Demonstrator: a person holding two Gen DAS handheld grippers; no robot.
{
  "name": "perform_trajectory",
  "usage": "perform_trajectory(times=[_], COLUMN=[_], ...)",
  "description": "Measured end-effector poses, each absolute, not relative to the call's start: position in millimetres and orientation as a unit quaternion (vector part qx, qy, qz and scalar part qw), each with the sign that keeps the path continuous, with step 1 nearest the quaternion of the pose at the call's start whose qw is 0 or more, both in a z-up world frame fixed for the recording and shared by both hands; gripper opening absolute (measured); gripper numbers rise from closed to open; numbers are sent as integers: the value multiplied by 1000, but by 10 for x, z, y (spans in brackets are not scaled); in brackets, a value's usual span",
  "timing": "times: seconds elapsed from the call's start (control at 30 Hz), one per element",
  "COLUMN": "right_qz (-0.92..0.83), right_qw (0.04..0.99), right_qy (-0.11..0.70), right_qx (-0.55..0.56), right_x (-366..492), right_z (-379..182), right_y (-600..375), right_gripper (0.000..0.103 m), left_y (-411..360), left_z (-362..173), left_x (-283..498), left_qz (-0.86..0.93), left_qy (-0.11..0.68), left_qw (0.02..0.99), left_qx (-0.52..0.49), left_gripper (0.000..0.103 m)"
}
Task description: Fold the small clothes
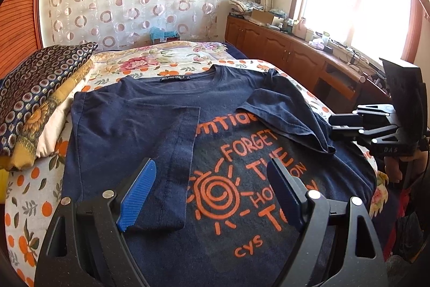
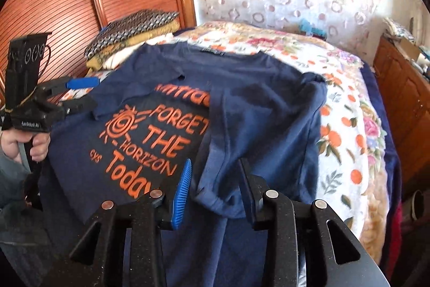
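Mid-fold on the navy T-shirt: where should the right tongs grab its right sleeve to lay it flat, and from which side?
Grip the right sleeve at its hemmed cuff, near the loose corner closest to you. It lies rumpled across the navy T-shirt, its edge lifted slightly, so a finger could probably slip under. Come in low from the shirt's right edge, where the right tongs are.

- The orange print on the navy T-shirt (image 1: 150, 109) is partly covered: the folded left side hides the start of the top word, the right sleeve (image 1: 285, 114) hides its end
- The collar label (image 1: 173, 78) is too small to read
- The shirt hem is cut off by the bottom edge
- The right wrist view is blurred, so the windowsill items (image 1: 303, 28) are not clear
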State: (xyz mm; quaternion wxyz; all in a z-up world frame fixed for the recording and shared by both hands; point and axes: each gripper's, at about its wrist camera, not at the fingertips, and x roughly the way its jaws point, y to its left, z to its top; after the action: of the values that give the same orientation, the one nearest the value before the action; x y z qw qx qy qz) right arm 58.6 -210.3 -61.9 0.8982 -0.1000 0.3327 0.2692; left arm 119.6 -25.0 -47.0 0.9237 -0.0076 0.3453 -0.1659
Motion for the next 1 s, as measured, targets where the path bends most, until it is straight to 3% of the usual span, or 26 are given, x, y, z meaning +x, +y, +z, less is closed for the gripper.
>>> perform_trajectory(times=[0.1,0.27,0.4,0.63,0.9,0.97,1.0], right_qz=[223,138,108,108,113,115,115], right_qw=[915,925,920,928,929,929,929], right_qy=[323,348,374,352,348,348,348], right_qx=[-97,-65,-47,-56,-46,-42,-43], right_x=[654,885,964,893,890,893,897], right_z=[-656,-915,-1063,-1103,-1141,-1136,-1136], right_y=[-2180,-2434,-2591,-2586,-2652,-2664,-2664], right_gripper=[46,46,47,47,48,48,48], left_y=[-346,-627,-851,-1187,-1405,-1410,-1409], left_z=[-418,-367,-418,-716,-852,-838,-826], left_x=[1303,1641,1914,2469,2690,2692,2680], left_qz=[-177,-205,-222,-214,-206,-205,-211], left_qy=[341,348,364,425,455,454,453], left_qw=[923,915,904,879,864,865,864], left_qx=[5,18,23,35,56,56,54], left_gripper=[85,84,77,63,62,53,39])
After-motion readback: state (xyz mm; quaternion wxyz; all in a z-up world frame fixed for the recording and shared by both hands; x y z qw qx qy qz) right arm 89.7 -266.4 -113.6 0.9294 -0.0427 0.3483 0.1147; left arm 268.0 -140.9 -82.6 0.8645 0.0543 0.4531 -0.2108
